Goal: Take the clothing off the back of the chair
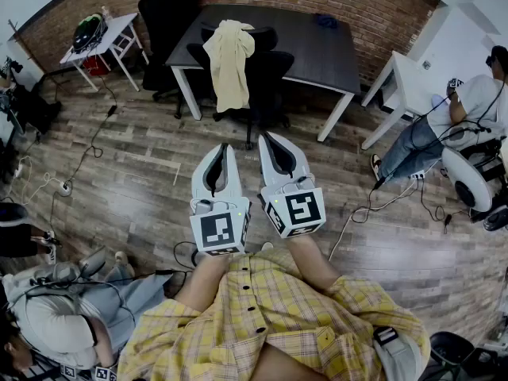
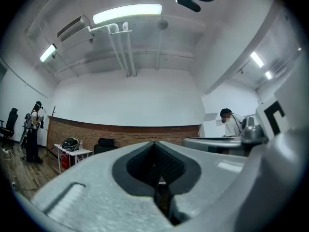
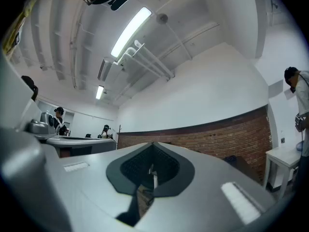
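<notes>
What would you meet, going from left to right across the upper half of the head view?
White side table → black office chair → cream garment → seated person. The dark table is left out because it overlaps the garment.

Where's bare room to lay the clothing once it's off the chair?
The dark table is mostly bare right of the chair holding the cream clothing, up to a blue item at its far corner. The small white table at left is crowded, and cables litter the floor near it.
</notes>
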### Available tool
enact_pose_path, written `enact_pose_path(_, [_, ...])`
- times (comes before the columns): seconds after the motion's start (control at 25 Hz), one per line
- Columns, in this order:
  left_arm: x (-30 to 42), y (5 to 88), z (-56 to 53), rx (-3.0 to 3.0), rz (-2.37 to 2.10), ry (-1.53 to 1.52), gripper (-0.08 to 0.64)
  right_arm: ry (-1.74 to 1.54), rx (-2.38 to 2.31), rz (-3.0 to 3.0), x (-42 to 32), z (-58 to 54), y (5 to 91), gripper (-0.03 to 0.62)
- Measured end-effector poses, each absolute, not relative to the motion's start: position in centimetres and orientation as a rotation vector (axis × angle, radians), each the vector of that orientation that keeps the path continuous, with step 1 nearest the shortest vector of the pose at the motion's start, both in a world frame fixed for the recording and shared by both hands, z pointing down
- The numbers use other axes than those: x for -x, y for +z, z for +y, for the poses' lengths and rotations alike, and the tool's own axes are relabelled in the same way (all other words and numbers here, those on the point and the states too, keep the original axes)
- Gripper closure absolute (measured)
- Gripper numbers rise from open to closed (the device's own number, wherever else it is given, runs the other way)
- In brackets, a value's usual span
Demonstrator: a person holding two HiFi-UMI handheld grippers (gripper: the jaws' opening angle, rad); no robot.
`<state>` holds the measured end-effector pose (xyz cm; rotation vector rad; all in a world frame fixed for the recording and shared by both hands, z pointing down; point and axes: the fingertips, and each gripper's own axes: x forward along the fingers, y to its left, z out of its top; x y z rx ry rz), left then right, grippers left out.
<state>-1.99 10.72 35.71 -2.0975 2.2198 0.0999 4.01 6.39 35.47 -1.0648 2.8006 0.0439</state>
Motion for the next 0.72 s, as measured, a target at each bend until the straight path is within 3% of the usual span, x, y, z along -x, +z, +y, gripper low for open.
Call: enact_pose_path(0.72, [0.2, 35.6, 10.7, 2.093, 2.24, 0.128, 0.558, 0.01, 1.006, 2.793, -5.9, 6.7, 35.1, 0.588])
